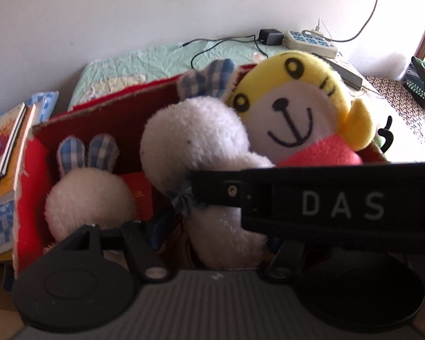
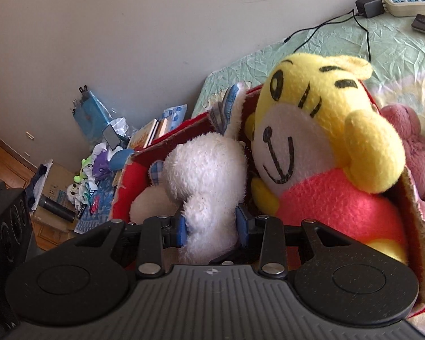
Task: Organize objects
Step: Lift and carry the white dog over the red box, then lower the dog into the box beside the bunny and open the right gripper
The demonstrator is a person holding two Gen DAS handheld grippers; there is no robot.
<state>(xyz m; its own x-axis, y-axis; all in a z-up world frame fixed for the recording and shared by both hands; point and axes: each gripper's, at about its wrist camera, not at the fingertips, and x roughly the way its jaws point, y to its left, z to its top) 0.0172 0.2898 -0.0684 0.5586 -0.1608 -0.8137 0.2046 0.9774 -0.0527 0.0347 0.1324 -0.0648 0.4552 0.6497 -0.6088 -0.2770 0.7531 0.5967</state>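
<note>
Clamping the white plush rabbit (image 2: 206, 170) by its body between blue pads, right gripper (image 2: 212, 226) low over the red box (image 2: 127, 181). Left gripper (image 1: 170, 226) closed as far as it goes, fingertips hidden, hold unclear. Rabbit inside box, left of yellow tiger plush (image 2: 320, 130); smaller rabbit (image 1: 87, 192) nearer left wall. Power strip (image 1: 311, 42) far right.

My right gripper (image 2: 212, 228) wears blue pads on black fingers, set against the white rabbit plush (image 2: 209, 175) with its blue-and-white checked ears; beside it the tiger plush (image 2: 320, 130) is yellow with black stripes, a white muzzle and a pink-red body. The box (image 1: 31, 198) is red; the bedsheet (image 2: 340, 45) is pale mint green; a pink plush (image 2: 410, 141) lies outside the box.
</note>
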